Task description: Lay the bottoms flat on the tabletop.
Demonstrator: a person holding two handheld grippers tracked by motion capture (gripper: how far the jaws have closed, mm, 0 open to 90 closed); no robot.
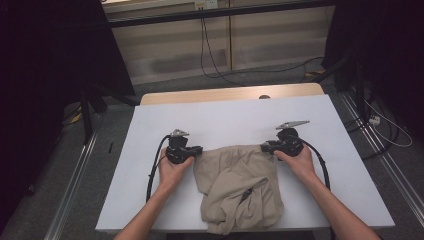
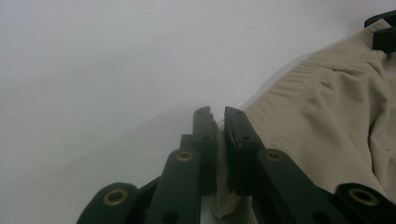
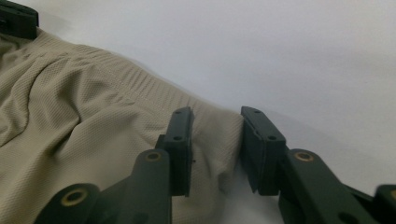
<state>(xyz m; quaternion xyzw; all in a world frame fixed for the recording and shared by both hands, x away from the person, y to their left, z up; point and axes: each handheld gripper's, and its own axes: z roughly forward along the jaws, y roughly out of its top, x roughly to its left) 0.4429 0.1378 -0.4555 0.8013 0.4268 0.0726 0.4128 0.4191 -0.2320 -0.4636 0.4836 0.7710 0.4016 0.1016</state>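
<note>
A beige mesh garment [image 1: 237, 185] lies crumpled on the white table [image 1: 225, 115], its ribbed waistband edge stretched between the two grippers. My left gripper [image 1: 199, 149] sits at the band's left corner. In the left gripper view its jaws [image 2: 218, 114] are pressed together with a fold of the garment [image 2: 327, 121] pinched low between them. My right gripper [image 1: 265, 146] is at the band's right corner. In the right gripper view its jaws [image 3: 215, 116] stand apart, with the garment's corner [image 3: 70, 121] lying loose between them.
Both hands rest on the table near its middle. White surface stretches beyond the garment to the far edge, where a wooden strip [image 1: 230, 93] shows. Cables [image 1: 210, 60] run over the floor behind, and metal rails [image 1: 75, 175] flank the table.
</note>
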